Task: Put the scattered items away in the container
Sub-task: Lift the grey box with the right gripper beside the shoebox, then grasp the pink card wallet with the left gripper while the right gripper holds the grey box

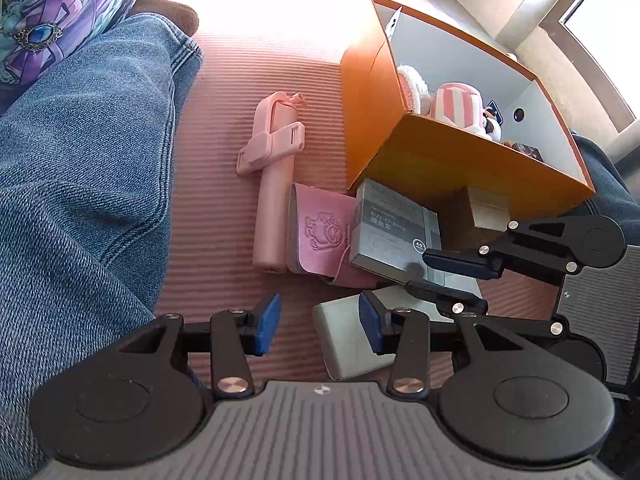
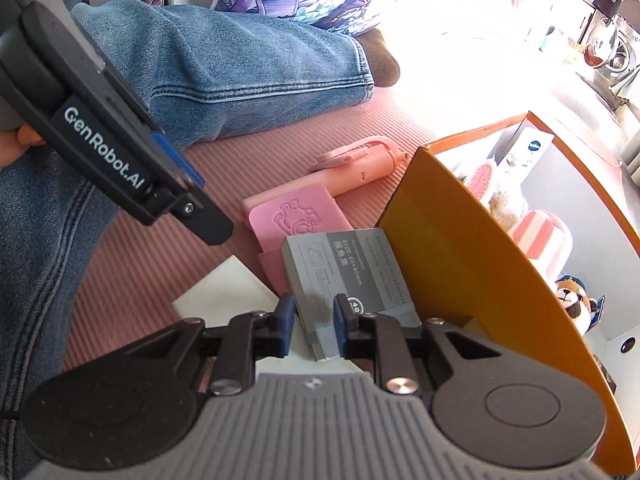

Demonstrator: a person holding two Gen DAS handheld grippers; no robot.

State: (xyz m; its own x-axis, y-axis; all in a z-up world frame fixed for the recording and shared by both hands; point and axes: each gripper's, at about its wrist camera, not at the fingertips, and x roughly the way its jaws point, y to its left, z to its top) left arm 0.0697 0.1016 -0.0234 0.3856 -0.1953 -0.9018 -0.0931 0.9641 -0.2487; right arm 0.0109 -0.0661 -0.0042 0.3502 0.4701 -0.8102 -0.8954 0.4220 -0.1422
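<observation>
An orange box [image 1: 400,128] with a white inside stands on the pink mat; it also shows in the right wrist view [image 2: 460,248]. Plush toys and a striped cup [image 1: 456,104] sit inside. A grey notebook [image 1: 394,236] lies against the box, over a pink embossed wallet [image 1: 320,228] beside a pink selfie stick [image 1: 272,184]. A white block [image 1: 348,336] lies below. My left gripper [image 1: 320,322] is open above the mat, its right finger over the white block. My right gripper [image 2: 314,326] is open, its fingers astride the near end of the grey notebook [image 2: 344,276].
The person's jeans-clad legs [image 1: 80,184] lie along the left of the mat [image 1: 224,184]. A patterned purple cushion [image 1: 52,12] is at far left. A small beige box [image 1: 488,208] sits beside the orange box. A window is at far right.
</observation>
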